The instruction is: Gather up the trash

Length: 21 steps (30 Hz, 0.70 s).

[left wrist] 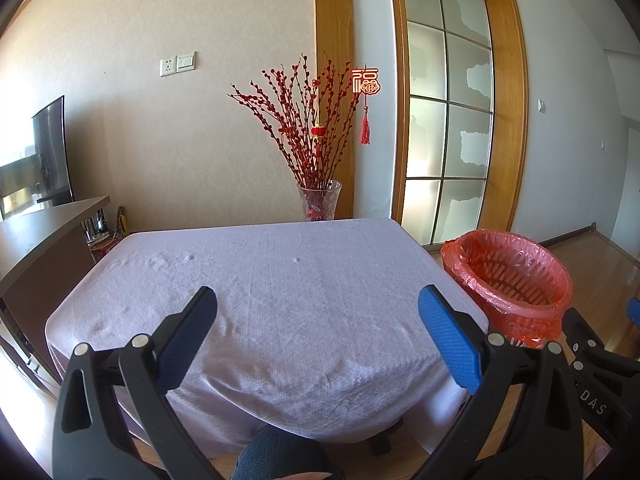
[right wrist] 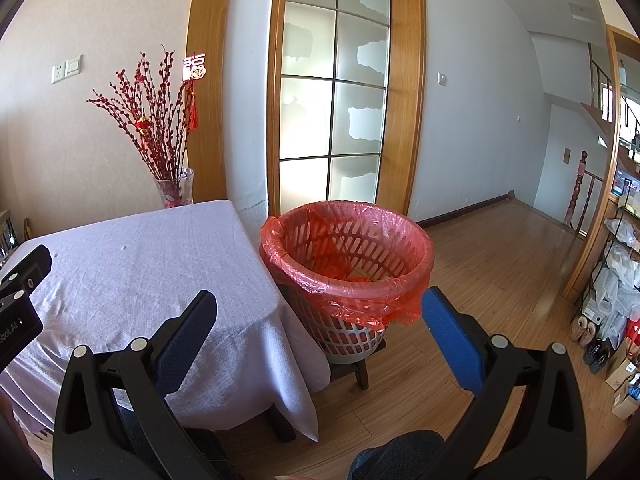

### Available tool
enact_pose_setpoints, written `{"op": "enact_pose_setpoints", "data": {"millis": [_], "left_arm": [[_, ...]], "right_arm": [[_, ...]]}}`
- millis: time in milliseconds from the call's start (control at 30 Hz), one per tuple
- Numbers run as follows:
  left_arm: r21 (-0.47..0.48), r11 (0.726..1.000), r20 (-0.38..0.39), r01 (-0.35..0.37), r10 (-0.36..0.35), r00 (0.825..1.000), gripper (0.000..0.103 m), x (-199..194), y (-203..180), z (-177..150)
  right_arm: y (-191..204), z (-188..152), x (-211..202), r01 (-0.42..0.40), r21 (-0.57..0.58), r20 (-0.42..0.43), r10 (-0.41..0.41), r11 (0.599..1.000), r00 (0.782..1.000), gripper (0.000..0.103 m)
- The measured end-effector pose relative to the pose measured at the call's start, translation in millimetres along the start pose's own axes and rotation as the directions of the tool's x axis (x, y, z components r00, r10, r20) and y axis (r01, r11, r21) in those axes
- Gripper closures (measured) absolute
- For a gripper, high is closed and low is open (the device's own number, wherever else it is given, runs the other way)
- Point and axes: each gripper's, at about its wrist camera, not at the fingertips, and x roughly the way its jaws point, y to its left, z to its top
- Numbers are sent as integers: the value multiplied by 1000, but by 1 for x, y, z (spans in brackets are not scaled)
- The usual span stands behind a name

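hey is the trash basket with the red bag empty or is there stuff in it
Not empty. In the right wrist view, something yellowish lies at the bottom of the basket, inside the red bag. What it is cannot be told.

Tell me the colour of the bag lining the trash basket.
The bag is translucent red-orange; the basket under it is white. Clearest in the right wrist view.

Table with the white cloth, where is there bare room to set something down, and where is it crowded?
The table top shows nothing lying on its cloth, from the near edge to the far edge by the vase. The left gripper and right gripper are both open and hold nothing. It is tight only at the right edge, where the bin stands close, and along the shelves on the far right.
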Motion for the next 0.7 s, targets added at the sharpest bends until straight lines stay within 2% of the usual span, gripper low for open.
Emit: {"op": "enact_pose_setpoints", "data": {"millis": [700], "left_arm": [[1, 1000, -3, 1, -1, 1000, 4, 2, 1, 0]], "right_arm": [[-2, -3, 1, -5, -2, -4, 5, 1000, 1000, 2]]}}
